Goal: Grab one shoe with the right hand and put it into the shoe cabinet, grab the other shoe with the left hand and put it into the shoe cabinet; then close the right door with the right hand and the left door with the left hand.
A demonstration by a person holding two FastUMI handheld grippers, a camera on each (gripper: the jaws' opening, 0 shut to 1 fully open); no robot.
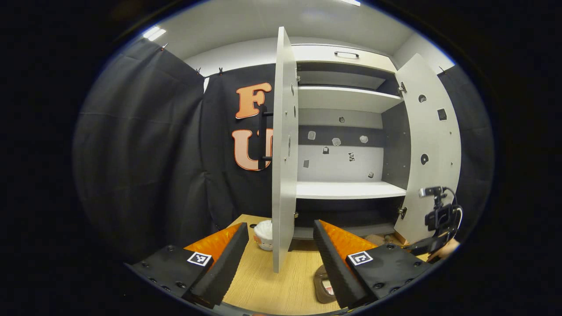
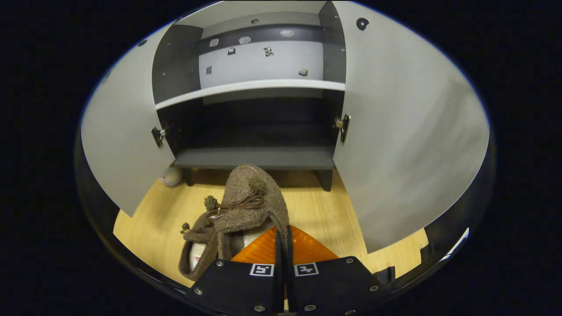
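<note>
**A:** Starting up close in the right gripper view: the right gripper (image 2: 283, 245) has its two fingers pressed together on the heel edge of a brown felt shoe (image 2: 248, 206), the one with a pompom bow on top. It points toe-first at the cabinet.

**B:** And its partner?

**A:** The second shoe (image 2: 195, 252) lies just beside it on the wooden floor (image 2: 158, 219), touching or nearly so, slightly nearer the lens.

**B:** Over in the left gripper view?

**A:** The left gripper (image 1: 281, 259) has its fingers spread wide apart, gripping nothing. Between them stands the edge of the left door (image 1: 283, 149), swung open. Part of a brown shoe shows on the floor by its right finger.

**B:** Farther back?

**A:** A white bowl (image 1: 263, 235) sits on the floor beside that door. The shoe cabinet (image 2: 254, 156) stands open, both doors wide, the right door (image 2: 404, 131) included. Whether the dark bottom compartment holds anything, I cannot tell.
</note>
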